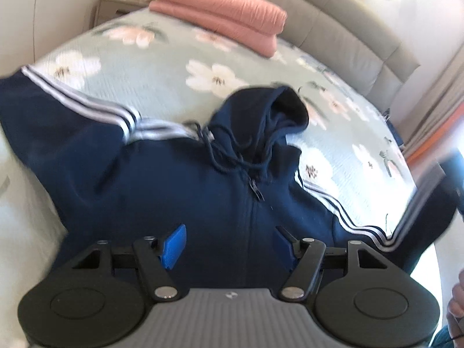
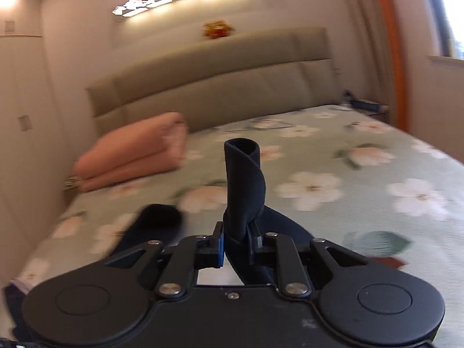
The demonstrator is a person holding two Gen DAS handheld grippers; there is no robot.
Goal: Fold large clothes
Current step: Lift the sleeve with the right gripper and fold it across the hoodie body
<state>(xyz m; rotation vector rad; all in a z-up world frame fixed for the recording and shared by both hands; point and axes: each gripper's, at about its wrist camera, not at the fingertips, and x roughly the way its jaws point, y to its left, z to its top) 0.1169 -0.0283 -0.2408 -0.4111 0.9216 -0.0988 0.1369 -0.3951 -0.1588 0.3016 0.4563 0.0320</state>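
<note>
A navy zip hoodie (image 1: 179,179) with white sleeve stripes lies face up on the bed, hood (image 1: 269,116) toward the headboard, left sleeve (image 1: 58,101) spread out. My left gripper (image 1: 229,246) is open and empty above the hoodie's lower front. My right gripper (image 2: 236,242) is shut on the hoodie's right sleeve cuff (image 2: 245,179), which stands up between the fingers, lifted off the bed. That raised sleeve (image 1: 429,203) shows at the right edge of the left wrist view. The hood (image 2: 158,217) shows dark and blurred in the right wrist view.
A floral green bedspread (image 1: 232,66) covers the bed. A folded pink quilt (image 1: 226,14) lies near the padded headboard (image 1: 348,23), also in the right wrist view (image 2: 133,150). A nightstand (image 1: 116,5) stands at the far corner. A curtain (image 2: 388,43) hangs at right.
</note>
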